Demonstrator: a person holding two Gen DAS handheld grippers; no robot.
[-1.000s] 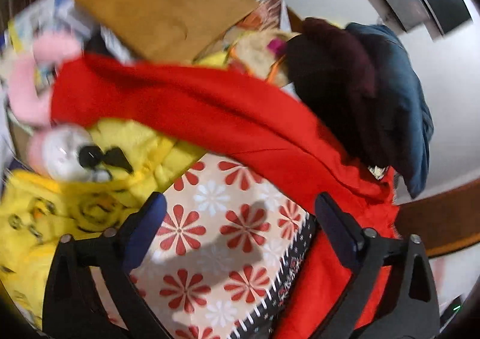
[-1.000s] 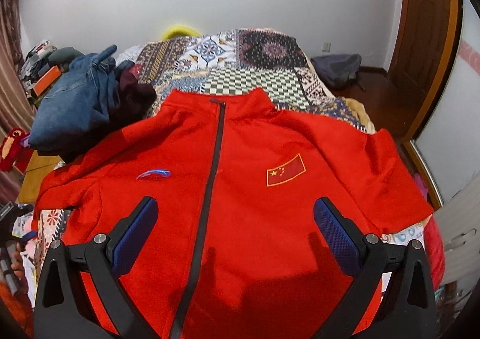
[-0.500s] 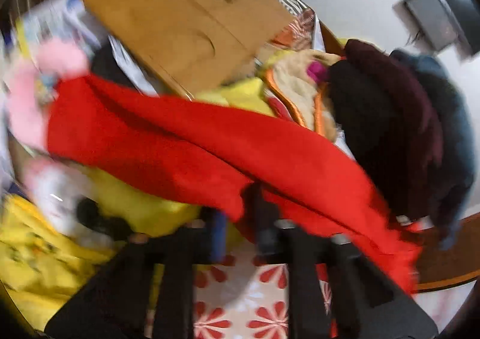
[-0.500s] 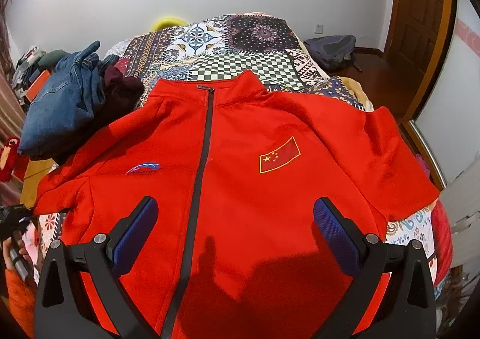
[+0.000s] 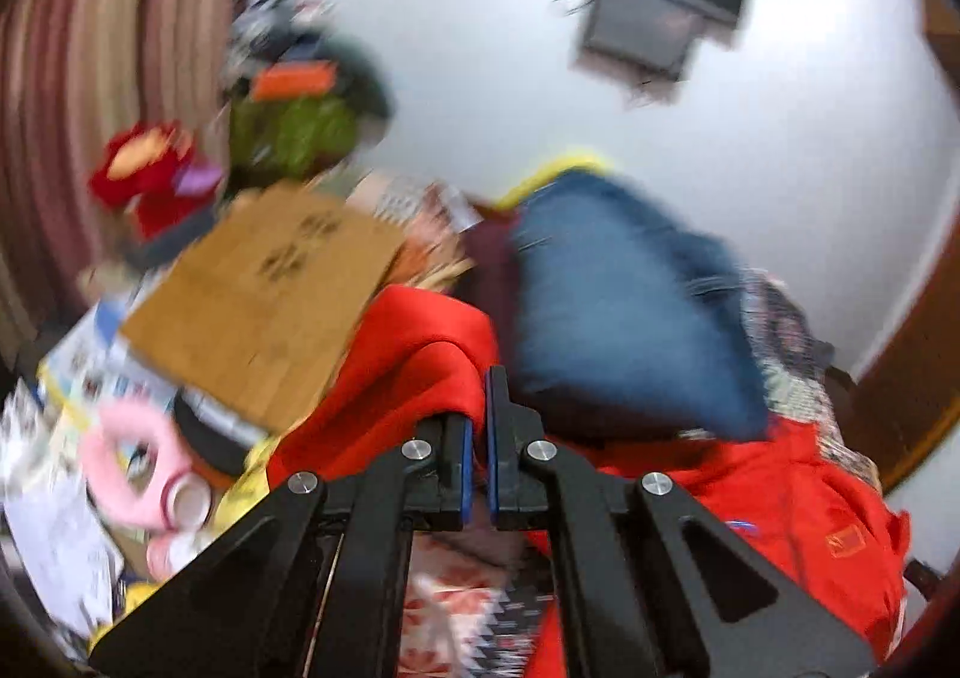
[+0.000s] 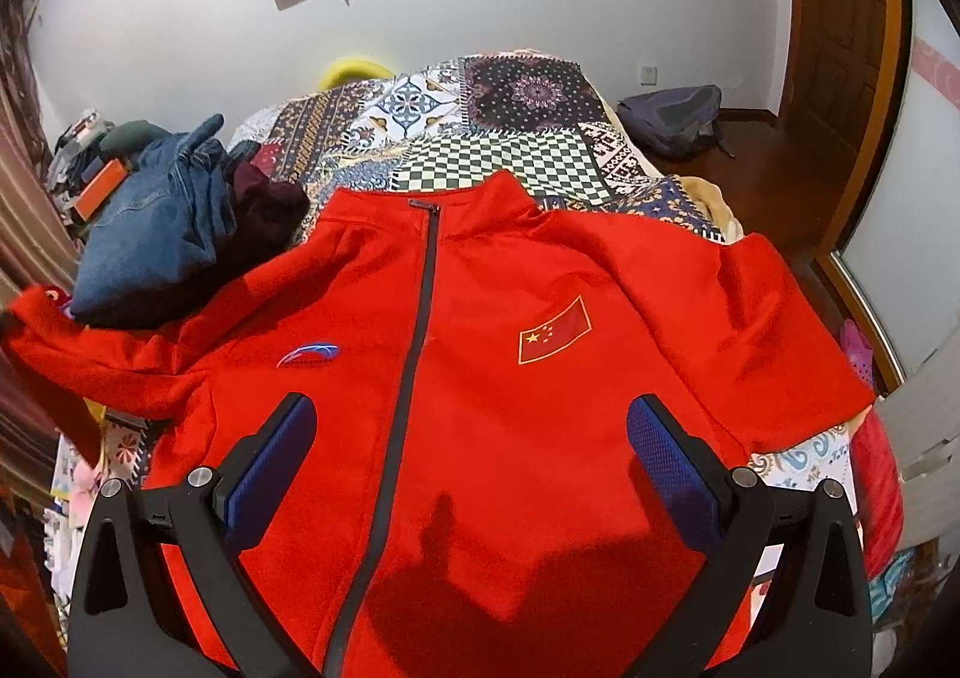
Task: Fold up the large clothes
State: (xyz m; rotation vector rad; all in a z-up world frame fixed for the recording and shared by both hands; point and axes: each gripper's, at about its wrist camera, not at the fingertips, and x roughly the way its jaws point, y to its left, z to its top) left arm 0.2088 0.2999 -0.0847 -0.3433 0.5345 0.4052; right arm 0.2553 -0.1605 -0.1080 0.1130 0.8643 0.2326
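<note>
A red zip jacket (image 6: 480,378) lies face up on the patterned bedspread (image 6: 480,138), collar away from me, with a flag patch on its chest. My right gripper (image 6: 471,474) is open and empty, hovering above the jacket's lower front. My left gripper (image 5: 477,438) is shut on the jacket's left sleeve (image 5: 414,360) and holds it raised off the bed edge. The sleeve also shows in the right wrist view (image 6: 90,354), stretched out to the left. The left wrist view is blurred by motion.
Folded blue jeans (image 6: 150,234) and a dark garment (image 6: 264,210) lie on the bed beside the jacket's left shoulder. A cardboard box (image 5: 258,294), plush toys and papers crowd the left side. A backpack (image 6: 672,114) sits on the floor by the wooden door.
My left gripper has closed on the red sleeve and lifted it up and toward the bed. My right gripper has stayed open above the jacket, drifting slightly nearer.
</note>
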